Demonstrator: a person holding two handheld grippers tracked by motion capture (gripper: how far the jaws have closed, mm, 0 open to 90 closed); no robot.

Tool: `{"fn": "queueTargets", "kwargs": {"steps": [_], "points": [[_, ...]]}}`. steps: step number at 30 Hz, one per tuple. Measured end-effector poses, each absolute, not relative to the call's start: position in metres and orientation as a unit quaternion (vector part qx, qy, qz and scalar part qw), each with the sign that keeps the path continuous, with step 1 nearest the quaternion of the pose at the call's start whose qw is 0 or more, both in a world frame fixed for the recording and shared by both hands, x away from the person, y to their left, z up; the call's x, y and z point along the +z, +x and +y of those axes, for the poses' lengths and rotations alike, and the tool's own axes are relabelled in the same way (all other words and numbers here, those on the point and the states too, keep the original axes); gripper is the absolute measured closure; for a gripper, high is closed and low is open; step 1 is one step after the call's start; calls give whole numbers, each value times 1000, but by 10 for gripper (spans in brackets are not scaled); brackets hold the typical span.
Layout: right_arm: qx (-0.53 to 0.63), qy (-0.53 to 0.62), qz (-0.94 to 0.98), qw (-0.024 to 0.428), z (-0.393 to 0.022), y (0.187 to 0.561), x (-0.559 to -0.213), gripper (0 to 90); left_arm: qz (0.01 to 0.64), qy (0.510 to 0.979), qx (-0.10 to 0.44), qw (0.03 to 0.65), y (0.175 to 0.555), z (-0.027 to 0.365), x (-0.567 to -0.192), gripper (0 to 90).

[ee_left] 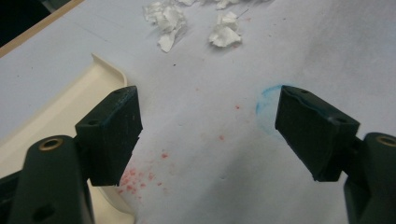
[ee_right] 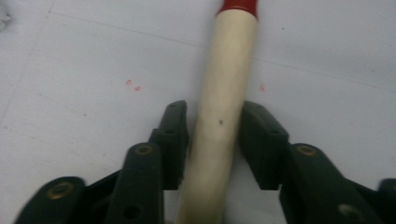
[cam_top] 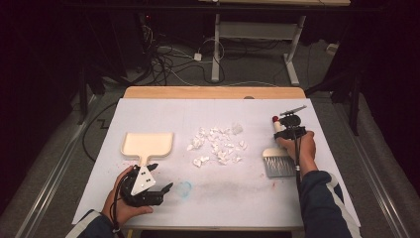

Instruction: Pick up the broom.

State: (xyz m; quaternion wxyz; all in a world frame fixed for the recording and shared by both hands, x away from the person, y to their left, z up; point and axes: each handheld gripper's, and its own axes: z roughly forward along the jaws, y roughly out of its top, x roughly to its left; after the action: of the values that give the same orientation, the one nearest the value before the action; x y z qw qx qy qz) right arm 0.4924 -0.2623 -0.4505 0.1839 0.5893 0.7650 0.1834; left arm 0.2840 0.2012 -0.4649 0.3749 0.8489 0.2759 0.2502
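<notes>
One dustpan (cam_top: pixel 147 144) sits left of the paper bits (cam_top: pixel 216 145); one brush (cam_top: pixel 279 157) lies right of them; the white bits are many, too small to count; two grippers, left (cam_top: pixel 157 177) and right (cam_top: pixel 290 126).

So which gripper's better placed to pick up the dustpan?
Left. The left gripper sits open beside the dustpan handle, while the right gripper already brackets the brush handle.

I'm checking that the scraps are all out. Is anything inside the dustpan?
The dustpan tray looks bare in the high view; the paper scraps lie beside it on the white sheet. The left gripper covers its handle's end.
</notes>
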Motion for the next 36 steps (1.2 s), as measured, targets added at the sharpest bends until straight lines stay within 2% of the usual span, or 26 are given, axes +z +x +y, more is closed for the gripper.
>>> {"fn": "queueTargets", "kwargs": {"steps": [16,19,27,36], "points": [[209,603,747,186,-265,490,-450,705,285,846,255,372,284,205,-464,221],[226,600,741,201,-270,486,-445,706,288,845,255,371,284,205,-465,221],[316,568,721,240,-282,456,-425,707,293,842,265,368,283,205,-464,221],[401,514,712,262,-287,416,-397,708,291,838,271,374,285,200,-458,217]]}}
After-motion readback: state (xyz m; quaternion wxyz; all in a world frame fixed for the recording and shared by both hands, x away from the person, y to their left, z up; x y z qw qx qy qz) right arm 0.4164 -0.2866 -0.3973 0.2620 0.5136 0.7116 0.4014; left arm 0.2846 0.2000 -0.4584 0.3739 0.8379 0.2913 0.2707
